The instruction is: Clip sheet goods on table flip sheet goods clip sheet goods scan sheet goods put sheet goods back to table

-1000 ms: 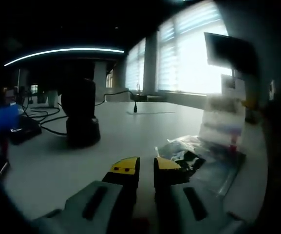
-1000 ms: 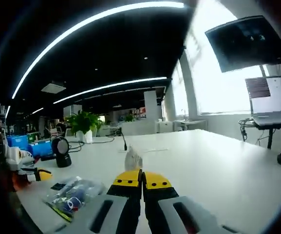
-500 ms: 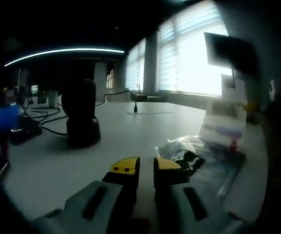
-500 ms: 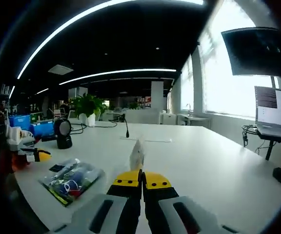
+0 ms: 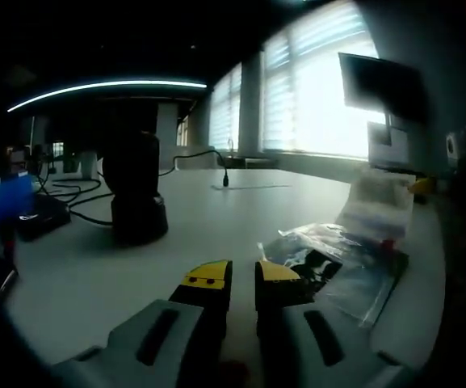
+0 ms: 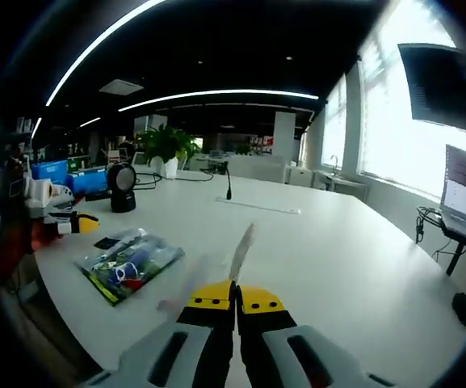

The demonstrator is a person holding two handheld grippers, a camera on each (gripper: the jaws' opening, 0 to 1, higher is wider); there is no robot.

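The right tool [image 6: 235, 296] has its jaws pressed together on the edge of a thin clear sheet packet [image 6: 241, 253], which stands up edge-on from the tips above the white desk [image 6: 337, 259]. The left tool [image 5: 243, 275] rests low over the desk with a narrow gap between its jaws, holding nothing. Just right of it lies a clear bag [image 5: 342, 263] of mixed small goods, seen also in the right gripper view, with a black scanner [image 5: 136, 194] farther off

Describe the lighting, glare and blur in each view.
Left gripper view: bright windows blow out and leave the scanner a dark silhouette. Right gripper view: evenly lit, but the sheet held in the right tool is motion-blurred.
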